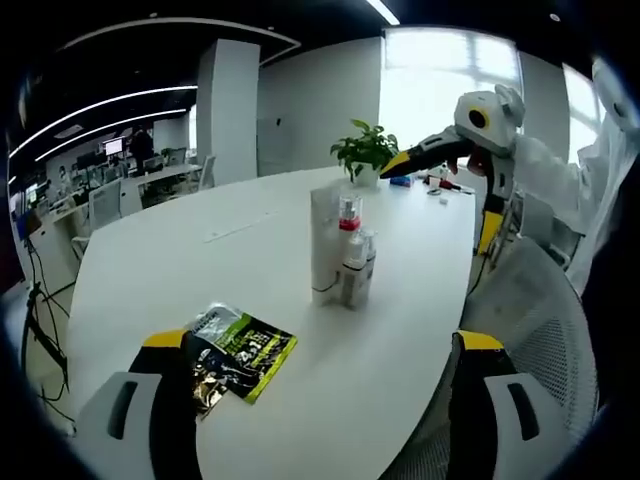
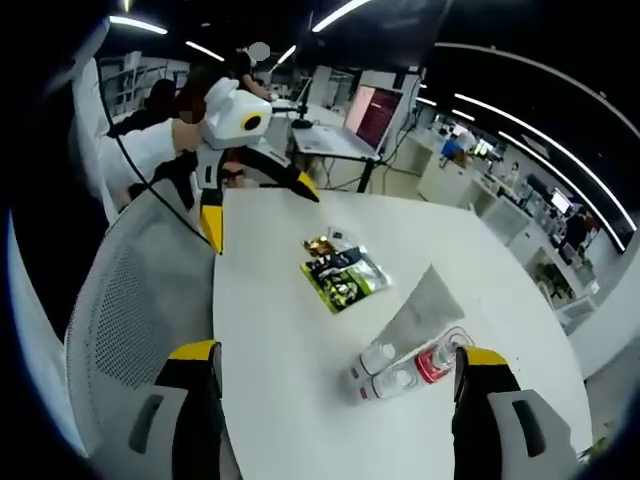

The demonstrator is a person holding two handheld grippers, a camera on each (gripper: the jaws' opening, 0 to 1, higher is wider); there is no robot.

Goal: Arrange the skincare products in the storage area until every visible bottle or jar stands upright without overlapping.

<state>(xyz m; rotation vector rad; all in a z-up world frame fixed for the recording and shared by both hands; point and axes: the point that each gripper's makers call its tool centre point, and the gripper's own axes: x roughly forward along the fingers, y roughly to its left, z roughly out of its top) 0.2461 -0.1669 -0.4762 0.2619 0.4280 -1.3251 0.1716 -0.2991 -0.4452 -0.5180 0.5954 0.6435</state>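
Observation:
A tight cluster of skincare products stands mid-table: a tall white tube [image 1: 324, 240], a clear bottle with a red collar [image 1: 349, 218] and small clear bottles [image 1: 358, 272], all touching. In the right gripper view the tube [image 2: 422, 308], red-collared bottle [image 2: 436, 362] and small bottles [image 2: 385, 370] appear slanted between my jaws. Green and black sachets [image 1: 243, 353] [image 2: 343, 273] lie flat on the white table [image 1: 200, 260]. My left gripper [image 1: 325, 410] is open at the near table edge, also seen across the table [image 2: 250, 200]. My right gripper [image 2: 340, 420] is open, seen at the far right [image 1: 455, 190].
A potted plant [image 1: 365, 152] and small items [image 1: 440, 183] sit at the table's far end. A mesh chair [image 1: 545, 330] [image 2: 130, 290] stands beside the table. A laptop [image 2: 373, 115] is on a stand beyond. A person's white sleeve [image 1: 560, 170] holds the far gripper.

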